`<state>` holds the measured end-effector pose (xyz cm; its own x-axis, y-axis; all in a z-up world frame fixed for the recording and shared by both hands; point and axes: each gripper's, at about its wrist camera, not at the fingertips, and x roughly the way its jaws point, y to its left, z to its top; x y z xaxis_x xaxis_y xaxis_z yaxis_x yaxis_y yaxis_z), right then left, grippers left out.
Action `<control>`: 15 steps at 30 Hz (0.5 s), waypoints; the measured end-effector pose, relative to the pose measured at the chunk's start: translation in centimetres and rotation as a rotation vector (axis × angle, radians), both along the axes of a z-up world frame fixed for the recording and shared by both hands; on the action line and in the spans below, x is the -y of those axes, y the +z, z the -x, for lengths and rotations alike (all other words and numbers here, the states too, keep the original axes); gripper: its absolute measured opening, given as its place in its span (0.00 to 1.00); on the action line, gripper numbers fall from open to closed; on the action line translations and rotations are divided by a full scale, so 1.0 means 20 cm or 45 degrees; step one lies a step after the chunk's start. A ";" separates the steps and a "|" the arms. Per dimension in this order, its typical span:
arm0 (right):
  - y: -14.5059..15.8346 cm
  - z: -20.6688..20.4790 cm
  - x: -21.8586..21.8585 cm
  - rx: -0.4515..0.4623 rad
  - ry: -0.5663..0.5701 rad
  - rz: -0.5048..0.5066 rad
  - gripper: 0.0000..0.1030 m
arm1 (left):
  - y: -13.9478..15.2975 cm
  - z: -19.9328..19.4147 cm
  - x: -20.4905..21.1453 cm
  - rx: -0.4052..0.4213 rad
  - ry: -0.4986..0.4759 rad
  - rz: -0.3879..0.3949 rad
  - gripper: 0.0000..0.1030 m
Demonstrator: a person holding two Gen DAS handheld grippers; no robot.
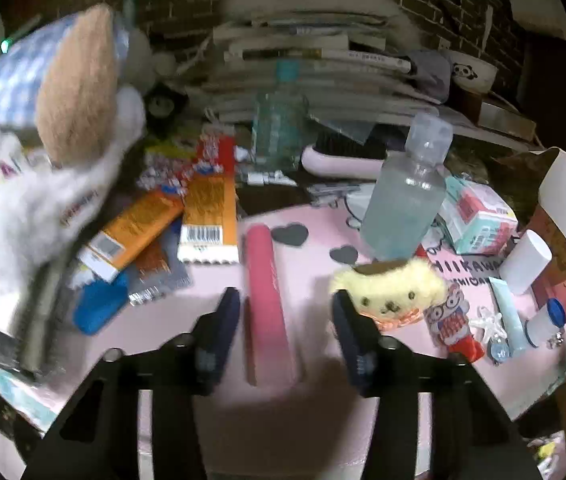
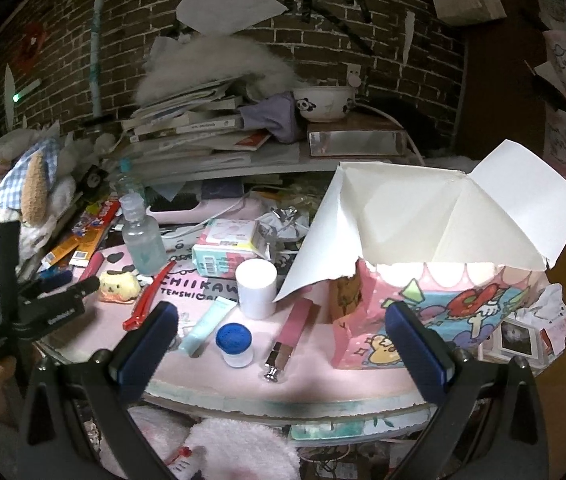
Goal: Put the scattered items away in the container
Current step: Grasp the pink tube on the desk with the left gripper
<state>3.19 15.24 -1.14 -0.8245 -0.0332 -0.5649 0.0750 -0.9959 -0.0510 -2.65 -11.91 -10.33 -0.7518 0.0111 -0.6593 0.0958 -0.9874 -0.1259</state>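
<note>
In the left wrist view, a plush toy with a tan ear fills the upper left of the frame, blurred. Right of it, orange packets lie on the pink bench. At the bottom centre the left gripper has its jaws partly apart and grasps nothing; a pink tube lies on the bench between them, and I cannot tell if the pads touch it. Just beside the right jaw lies a yellow dog plush, with a clear bottle above it.

In the right wrist view, the right gripper at the bottom has its jaws released wide and empty. Between them, from left, lie a pale blue tube, a blue-capped small jar and a pink lip gloss. The container, a pink cartoon box with white flaps open, stands at the right of the frame.
</note>
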 end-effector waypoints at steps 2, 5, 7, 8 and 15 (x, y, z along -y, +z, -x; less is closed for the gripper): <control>0.00 0.00 0.00 0.003 0.003 0.004 1.00 | 0.00 0.00 0.01 -0.007 0.002 -0.003 0.33; -0.01 0.01 0.00 0.010 0.011 0.006 1.00 | -0.01 0.01 0.00 -0.005 0.013 0.057 0.23; -0.01 0.01 0.01 0.011 0.016 0.008 1.00 | -0.01 0.01 0.00 -0.004 0.014 0.075 0.22; -0.01 0.02 0.01 0.011 0.017 0.008 1.00 | -0.01 0.01 0.00 -0.004 0.017 0.080 0.19; -0.01 0.02 0.01 0.010 0.020 0.014 1.00 | -0.03 0.01 -0.06 -0.022 0.018 0.158 0.11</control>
<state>2.88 15.12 -1.37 -0.8192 -0.0524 -0.5712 0.0908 -0.9951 -0.0390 -2.82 -10.63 -10.88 -0.7624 -0.0807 -0.6420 0.1090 -0.9940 -0.0045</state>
